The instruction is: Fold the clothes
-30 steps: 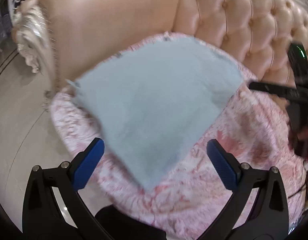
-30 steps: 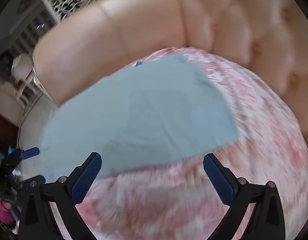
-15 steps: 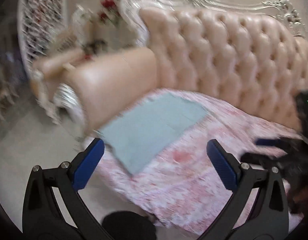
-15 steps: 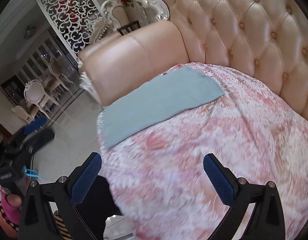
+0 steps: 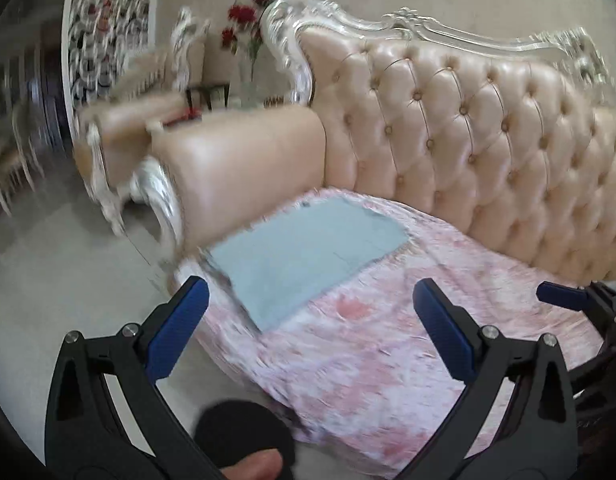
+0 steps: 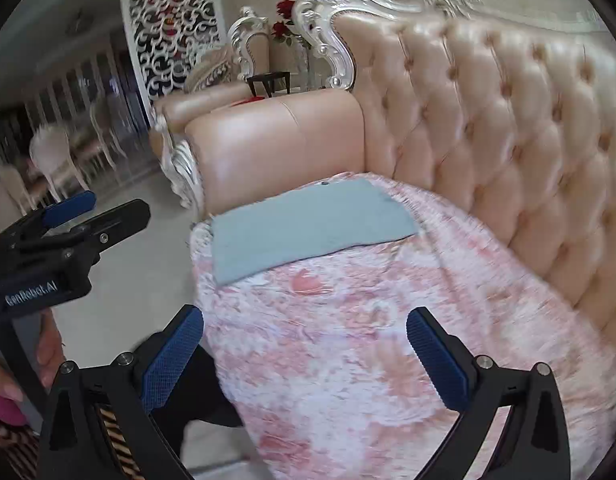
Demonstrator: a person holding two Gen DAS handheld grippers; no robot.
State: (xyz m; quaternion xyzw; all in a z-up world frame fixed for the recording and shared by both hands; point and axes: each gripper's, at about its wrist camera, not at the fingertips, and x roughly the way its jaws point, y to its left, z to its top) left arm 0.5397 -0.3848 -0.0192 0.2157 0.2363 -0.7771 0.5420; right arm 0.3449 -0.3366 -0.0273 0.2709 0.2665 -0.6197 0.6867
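Observation:
A light blue folded garment (image 5: 308, 256) lies flat on the pink floral sofa cover (image 5: 387, 352), at the seat's left end next to the armrest; it also shows in the right wrist view (image 6: 308, 228). My left gripper (image 5: 308, 332) is open and empty, held back from the seat's front edge. My right gripper (image 6: 304, 356) is open and empty, above the front of the cover (image 6: 367, 340). The left gripper also shows at the left of the right wrist view (image 6: 68, 232). The right gripper's blue fingertip shows at the right edge of the left wrist view (image 5: 563, 298).
The tufted peach sofa back (image 5: 487, 140) rises behind the seat and a padded armrest (image 5: 248, 168) bounds it on the left. Pale floor (image 5: 60, 280) lies left of the sofa. A side table with red flowers (image 6: 288, 28) and dining chairs (image 6: 56, 160) stand farther back.
Both grippers have pulled back and up from the blue garment, which now lies small and far on the seat. Both stayed open and empty.

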